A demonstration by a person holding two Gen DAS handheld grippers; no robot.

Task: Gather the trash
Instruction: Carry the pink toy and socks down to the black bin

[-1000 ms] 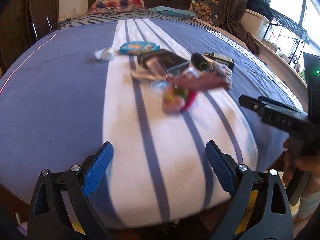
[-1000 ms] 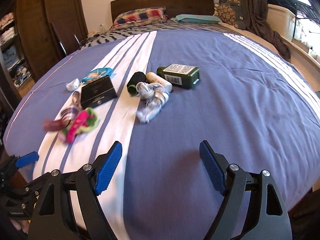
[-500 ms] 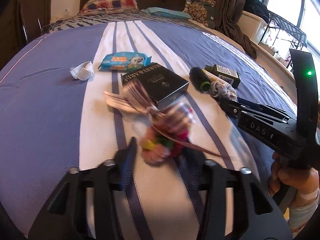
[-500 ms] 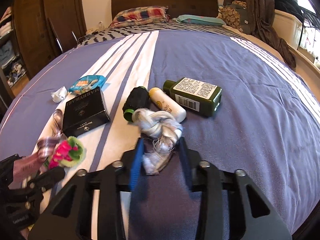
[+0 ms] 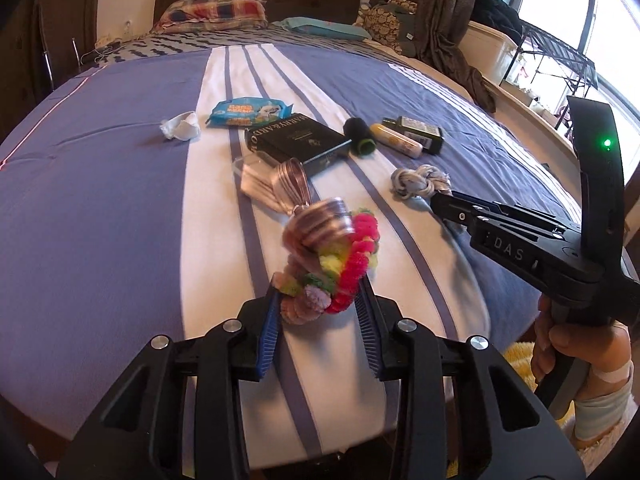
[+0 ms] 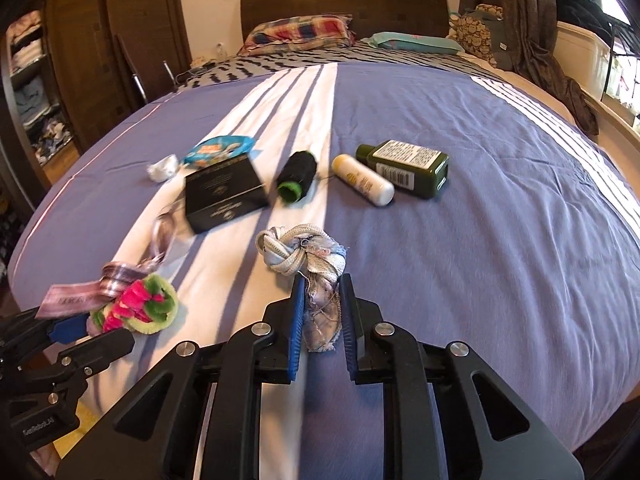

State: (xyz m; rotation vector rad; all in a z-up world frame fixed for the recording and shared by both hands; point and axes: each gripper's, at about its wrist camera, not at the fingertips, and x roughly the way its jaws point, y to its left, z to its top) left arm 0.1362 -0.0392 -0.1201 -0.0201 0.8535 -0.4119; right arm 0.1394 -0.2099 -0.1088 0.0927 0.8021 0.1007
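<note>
Left gripper (image 5: 318, 300) jaws have just closed, clamping the fuzzy pink-green-yellow pom-pom bundle with striped ribbon (image 5: 332, 256) at 6 o'clock on the striped blue-white bedspread (image 5: 100, 208). Right gripper (image 6: 320, 300) jaws are closed on the knotted grey-white fabric scrap (image 6: 308, 256), at 4 o'clock from the black rectangular box (image 6: 224, 192).

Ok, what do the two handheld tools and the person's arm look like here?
Both tools are matte black plastic frames with silver bolts and ribbed blue pads. The left tool fills its own view. The right tool shows white "DAS" lettering and an upright black mount with a lit green light. The hand on its grip has white tape and a pale blue wrap at the wrist.
</note>
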